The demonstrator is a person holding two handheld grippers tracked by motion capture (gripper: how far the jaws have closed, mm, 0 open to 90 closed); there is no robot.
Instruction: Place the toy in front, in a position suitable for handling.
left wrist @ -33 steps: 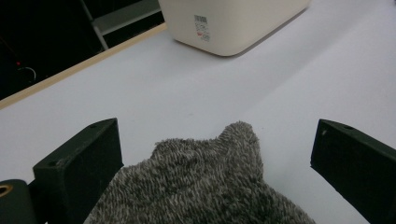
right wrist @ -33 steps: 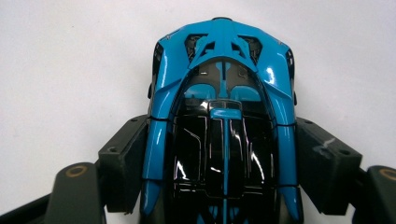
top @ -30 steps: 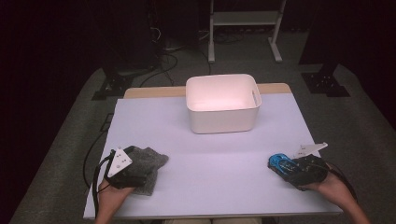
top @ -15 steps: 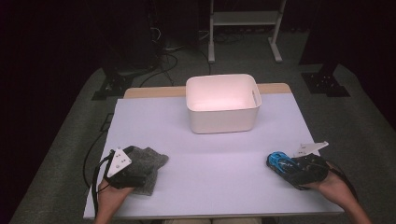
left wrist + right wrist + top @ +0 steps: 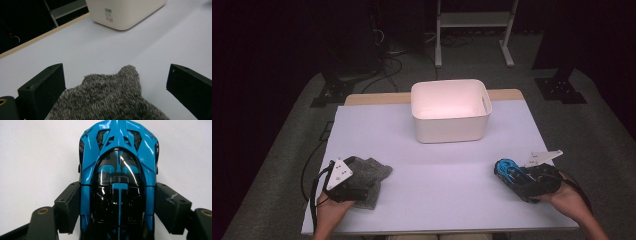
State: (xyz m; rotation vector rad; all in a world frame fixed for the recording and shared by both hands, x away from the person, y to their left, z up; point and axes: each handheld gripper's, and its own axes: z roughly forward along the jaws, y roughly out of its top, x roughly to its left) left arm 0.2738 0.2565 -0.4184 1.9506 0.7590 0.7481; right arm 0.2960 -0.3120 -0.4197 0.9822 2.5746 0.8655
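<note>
Left gripper (image 5: pixel 112 87): jaws wide apart, cloth (image 5: pixel 110 100) lying loose between them.
Right gripper (image 5: pixel 117 207): clamped on blue car (image 5: pixel 117 170).
Bin (image 5: pixel 450 131): mid-table.

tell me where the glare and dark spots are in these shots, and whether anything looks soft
High view: the white bin glows overexposed and pinkish inside, while the floor behind the table falls to near black. Right gripper view: bright streaks of glare on the blue toy car, which is otherwise sharp. Left gripper view: the grey fuzzy cloth is crisp, with its background dark at upper left.
</note>
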